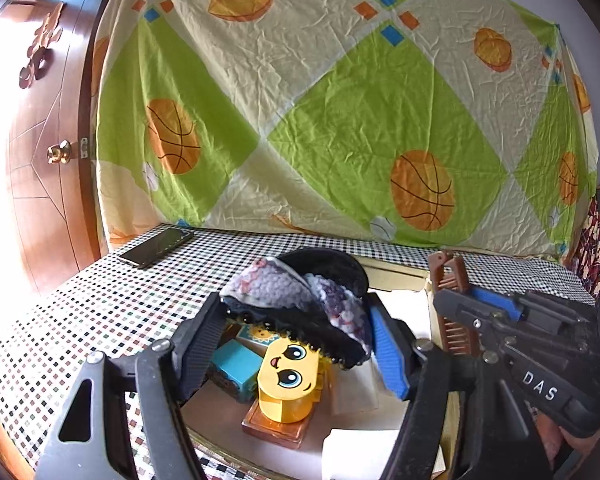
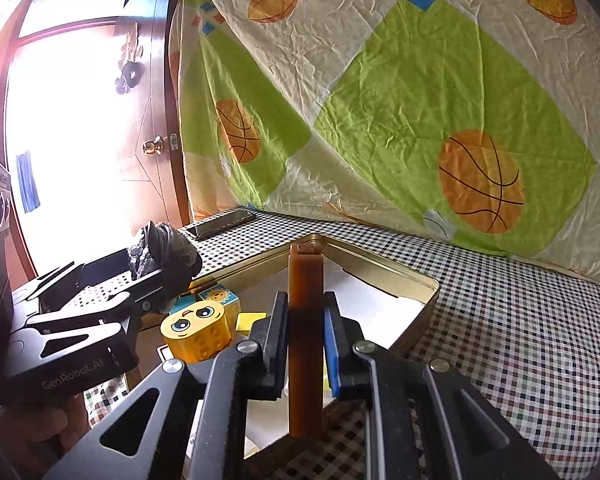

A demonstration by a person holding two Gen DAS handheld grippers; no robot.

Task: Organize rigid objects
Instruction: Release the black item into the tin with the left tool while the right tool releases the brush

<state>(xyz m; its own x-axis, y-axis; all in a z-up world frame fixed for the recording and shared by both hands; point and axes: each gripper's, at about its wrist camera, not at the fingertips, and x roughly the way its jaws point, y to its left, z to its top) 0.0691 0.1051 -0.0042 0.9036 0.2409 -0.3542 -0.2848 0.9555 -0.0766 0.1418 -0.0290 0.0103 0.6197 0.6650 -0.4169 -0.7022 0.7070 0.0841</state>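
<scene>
My left gripper (image 1: 296, 312) is shut on a dark knitted cap (image 1: 296, 292) with a grey-purple band, held above the gold tin tray (image 1: 396, 270). Under it in the tray stand a yellow face block (image 1: 288, 376) on an orange base and a teal block (image 1: 234, 368). My right gripper (image 2: 306, 304) is shut on a brown comb (image 2: 305, 280), which stands upright and edge-on over the tray's near side (image 2: 380, 272). In the right wrist view the left gripper (image 2: 156, 280) with the cap (image 2: 164, 248) is at the left, beside the yellow block (image 2: 196, 328). The comb (image 1: 452, 280) also shows at the right of the left wrist view.
A black phone (image 1: 156, 246) lies at the back left of the checked tablecloth (image 2: 500, 320). A basketball-print sheet (image 1: 340, 100) hangs behind the table. A wooden door (image 1: 48, 152) stands at the left. White paper lines part of the tray.
</scene>
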